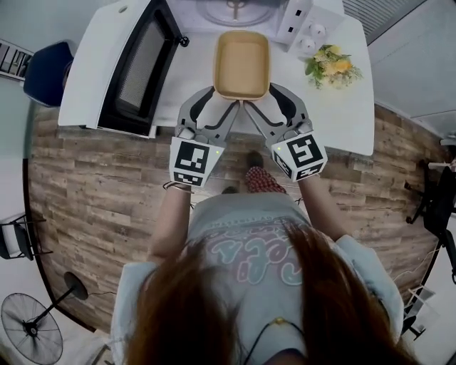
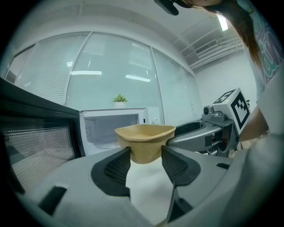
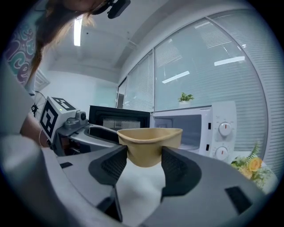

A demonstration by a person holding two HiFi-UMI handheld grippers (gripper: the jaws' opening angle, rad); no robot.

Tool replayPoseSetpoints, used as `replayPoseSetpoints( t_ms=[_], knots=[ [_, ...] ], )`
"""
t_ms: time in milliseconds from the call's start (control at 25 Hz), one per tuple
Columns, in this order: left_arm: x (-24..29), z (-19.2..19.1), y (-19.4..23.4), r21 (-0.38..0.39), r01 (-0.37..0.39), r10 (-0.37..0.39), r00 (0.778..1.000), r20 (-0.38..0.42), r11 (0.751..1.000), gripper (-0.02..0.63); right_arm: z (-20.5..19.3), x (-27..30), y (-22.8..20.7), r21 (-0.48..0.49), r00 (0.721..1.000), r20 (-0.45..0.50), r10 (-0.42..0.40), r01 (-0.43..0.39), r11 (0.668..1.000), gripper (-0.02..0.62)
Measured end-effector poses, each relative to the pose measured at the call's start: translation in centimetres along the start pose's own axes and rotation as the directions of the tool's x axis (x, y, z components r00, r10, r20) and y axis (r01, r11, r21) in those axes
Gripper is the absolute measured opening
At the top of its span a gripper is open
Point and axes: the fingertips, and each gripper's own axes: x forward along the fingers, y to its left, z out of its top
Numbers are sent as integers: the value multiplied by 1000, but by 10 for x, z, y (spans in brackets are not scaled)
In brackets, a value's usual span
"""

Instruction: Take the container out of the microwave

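Observation:
A tan, empty, rectangular container (image 1: 242,64) hangs in front of the microwave (image 1: 242,11), over the white table (image 1: 342,117). My left gripper (image 1: 223,101) is shut on its near left corner and my right gripper (image 1: 261,101) on its near right corner. In the left gripper view the container (image 2: 144,141) sits wedged between the black pads (image 2: 117,168) of the left gripper (image 2: 145,160). The right gripper view shows the same: the container (image 3: 148,141) is pinched in the right gripper (image 3: 144,163). Behind it the microwave (image 3: 195,128) stands with its cavity bare.
The microwave door (image 1: 135,64) swings wide open to the left, seen as a dark mesh panel (image 2: 35,142). A bunch of yellow flowers (image 1: 331,65) lies at the table's right. A blue chair (image 1: 46,71) and a floor fan (image 1: 32,335) stand on the left.

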Motion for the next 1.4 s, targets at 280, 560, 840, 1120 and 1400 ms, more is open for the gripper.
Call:
replayPoseSetpoints(
  t_ms=[280, 560, 840, 1120, 1400],
  knots=[
    [-33, 5, -16, 16, 26, -27, 999, 24, 1000, 218, 8, -24, 29, -8, 999, 10, -30, 31, 1000, 244],
    [-72, 5, -33, 32, 48, -49, 998, 29, 998, 218, 10, -50, 65, 0, 998, 20, -54, 54, 999, 244],
    [-103, -3, -48, 30, 83, -84, 996, 30, 996, 217, 5, -70, 95, 5, 996, 19, -85, 85, 996, 244],
    [-119, -6, -64, 30, 104, -105, 994, 39, 994, 216, 3, -88, 110, -5, 994, 20, -107, 107, 994, 244],
    [-128, 0, -73, 39, 101, -103, 993, 50, 994, 213, 7, -101, 115, -12, 995, 28, -97, 97, 995, 245]
  ],
)
